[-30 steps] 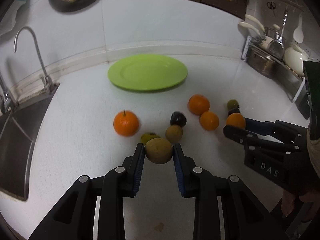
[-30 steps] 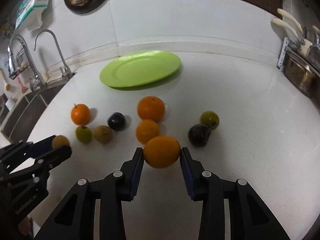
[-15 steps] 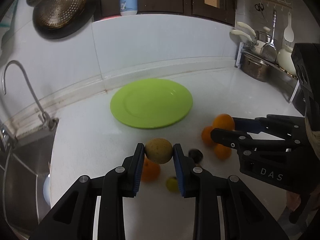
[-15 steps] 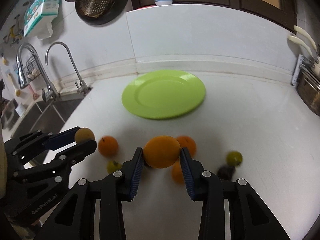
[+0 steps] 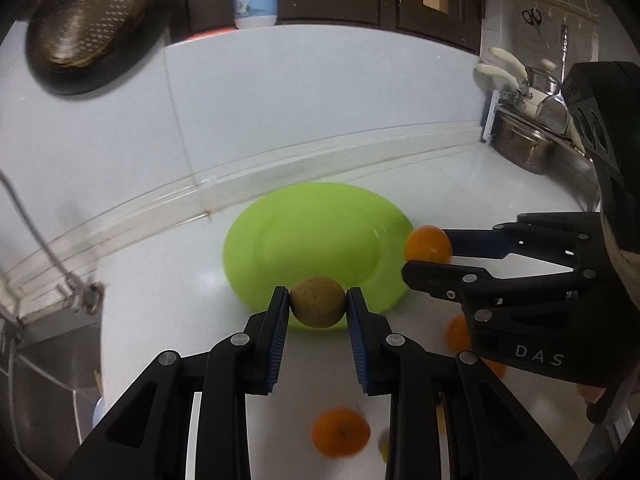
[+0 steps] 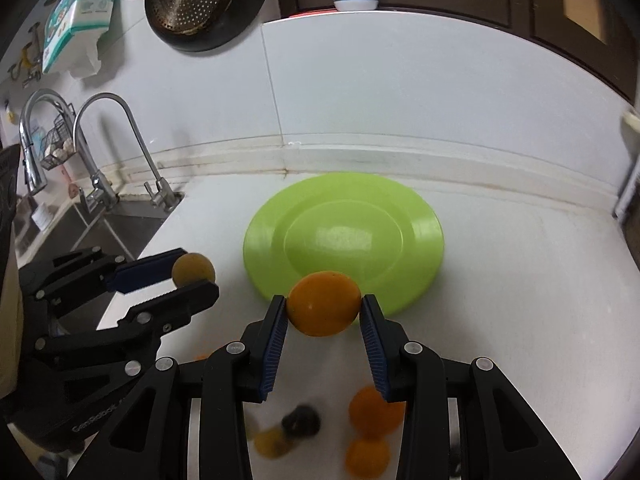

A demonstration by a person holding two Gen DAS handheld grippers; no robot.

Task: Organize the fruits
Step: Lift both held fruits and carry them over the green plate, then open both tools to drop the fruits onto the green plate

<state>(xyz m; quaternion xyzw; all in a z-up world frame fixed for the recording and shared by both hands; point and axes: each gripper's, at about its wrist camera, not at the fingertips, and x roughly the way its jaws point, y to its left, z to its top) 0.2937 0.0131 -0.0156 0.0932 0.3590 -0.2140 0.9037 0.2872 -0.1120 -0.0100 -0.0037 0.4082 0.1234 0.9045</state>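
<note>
Mid-carry right now, both loads up off the worktop and heading for the green plate. Left hand-held gripper pinching a brownish-tan round fruit between the blue pads, hanging right at the plate's near rim in the left wrist view. Right hand-held gripper clamped on an orange, also sitting over the near edge of the plate from its own camera. Seen from the left camera, that orange looks to be just off the plate's right side, so probably not quite over the dish yet.

Plate itself totally bare, nothing delivered so far. Rest of the pile down on the worktop below the grippers: a couple more oranges, a dark fruit, something yellowish and blurry next to it. So early days, guessing two out of a fair few.

Next bit, at a guess: push both forward a touch past the rim, drop low over the flat middle, then spread the pads. Round stuff rolls, so worth letting go close to the surface and not on the sloped lip. Also worth keeping the two grippers apart sideways, since both are aiming at the same dish and could bump. Then back for the leftovers.
</note>
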